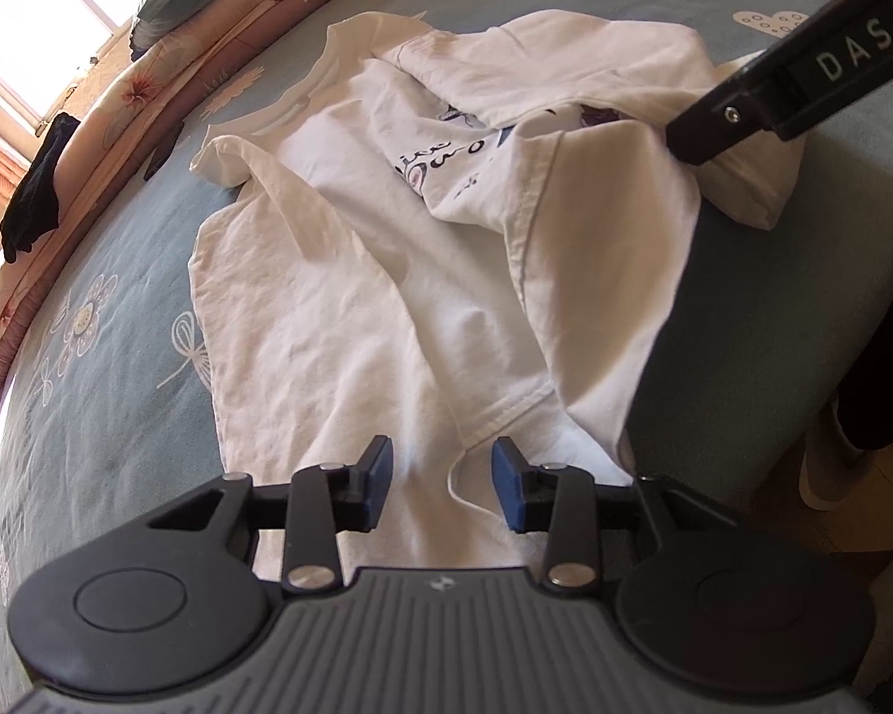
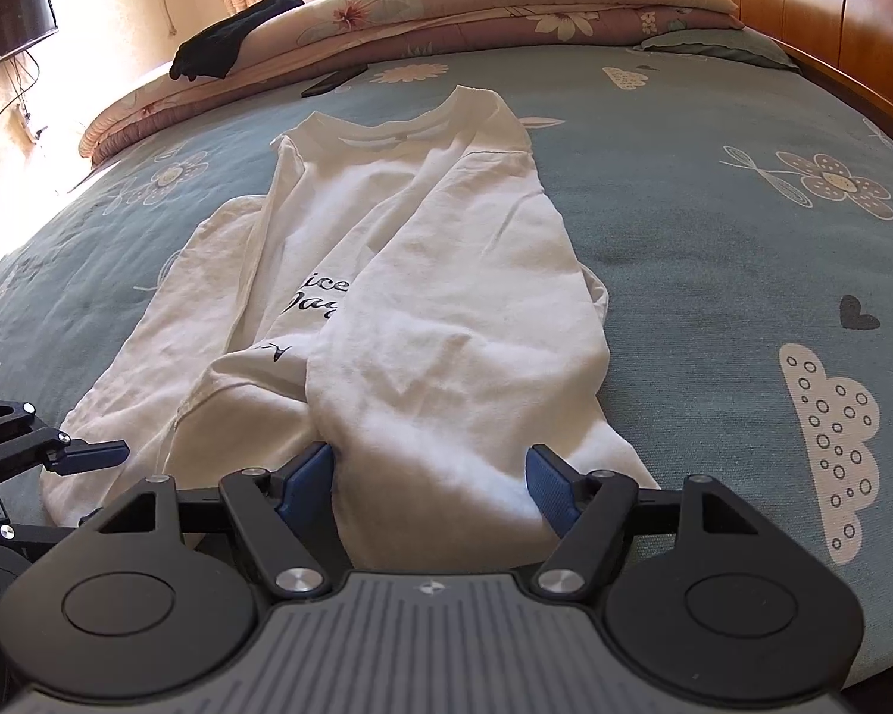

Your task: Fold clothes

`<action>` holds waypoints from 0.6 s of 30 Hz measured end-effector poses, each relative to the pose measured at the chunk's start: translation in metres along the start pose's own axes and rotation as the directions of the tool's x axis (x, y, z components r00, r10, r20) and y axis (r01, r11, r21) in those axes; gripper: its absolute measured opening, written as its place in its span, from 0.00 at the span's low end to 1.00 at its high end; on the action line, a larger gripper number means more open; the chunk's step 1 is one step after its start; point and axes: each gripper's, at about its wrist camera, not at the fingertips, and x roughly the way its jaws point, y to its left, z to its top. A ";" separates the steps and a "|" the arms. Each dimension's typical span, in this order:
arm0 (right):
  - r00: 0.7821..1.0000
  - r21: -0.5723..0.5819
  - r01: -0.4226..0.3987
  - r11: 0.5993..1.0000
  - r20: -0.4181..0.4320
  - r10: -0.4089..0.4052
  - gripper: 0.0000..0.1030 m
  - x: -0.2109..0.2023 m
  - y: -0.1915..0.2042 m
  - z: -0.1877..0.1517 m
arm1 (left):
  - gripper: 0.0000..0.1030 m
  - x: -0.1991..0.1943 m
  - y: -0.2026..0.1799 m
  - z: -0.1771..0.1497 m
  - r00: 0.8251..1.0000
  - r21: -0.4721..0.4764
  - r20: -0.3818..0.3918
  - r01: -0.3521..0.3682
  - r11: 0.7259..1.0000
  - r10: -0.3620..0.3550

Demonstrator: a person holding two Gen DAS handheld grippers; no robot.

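Taking the near hem cleanly looks like the step in hand, and it needs both layers caught at once, not only the top one.

On the left, the left gripper (image 1: 443, 488) is low over the near edge of the shirt (image 1: 387, 297). Its jaws stand narrow but not together. A loose curl of hem lies in the gap, and the blue pads (image 1: 381, 485) do not visibly press on it, so I judge nothing is held yet. It would do well to go a touch deeper before closing, so the bite lands behind the stitched edge and does not slip off it.

The shirt lies on the sheet (image 2: 714, 250) of the bed, collar far, hem near, at the near edge. Its right side is already laid over the middle and half covers the print. Its left side and sleeve are spread out flat, so that side probably gets folded in next. Smoothing the ridge down the middle first would keep the fold from lumping.

On the right, the right gripper (image 2: 428, 485) has its jaws wide, one on each side of the bunched near end of the folded-over part. The cloth bulges up between them and touches the left pad at least. No pinch is made.
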 end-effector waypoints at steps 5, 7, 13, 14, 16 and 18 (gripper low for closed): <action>1.000 -0.013 -0.008 1.000 0.000 0.008 0.73 0.001 0.001 -0.001 | 0.07 -0.003 0.016 -0.006 1.000 -0.019 -0.012 -0.001 1.000 0.001; 1.000 -0.011 -0.009 1.000 -0.001 0.009 0.73 0.001 0.001 -0.001 | 0.06 -0.006 0.025 -0.006 1.000 -0.032 -0.009 0.001 0.999 -0.001; 1.000 -0.006 -0.011 1.000 -0.002 0.011 0.73 0.002 -0.001 0.000 | 0.04 -0.013 0.065 -0.004 1.000 -0.116 0.015 -0.020 0.993 0.022; 1.000 -0.005 -0.013 1.000 -0.002 0.013 0.73 0.003 0.000 0.000 | 0.04 -0.012 0.072 -0.003 0.999 -0.133 0.015 -0.034 0.991 0.036; 1.000 -0.005 -0.011 1.000 -0.005 0.011 0.73 0.003 0.000 0.000 | 0.04 -0.009 0.084 -0.003 0.999 -0.174 0.007 -0.033 0.984 0.035; 1.000 -0.006 -0.009 1.000 -0.006 0.009 0.73 0.004 0.001 0.001 | 0.05 -0.004 0.089 -0.004 1.000 -0.201 -0.003 0.001 0.980 -0.002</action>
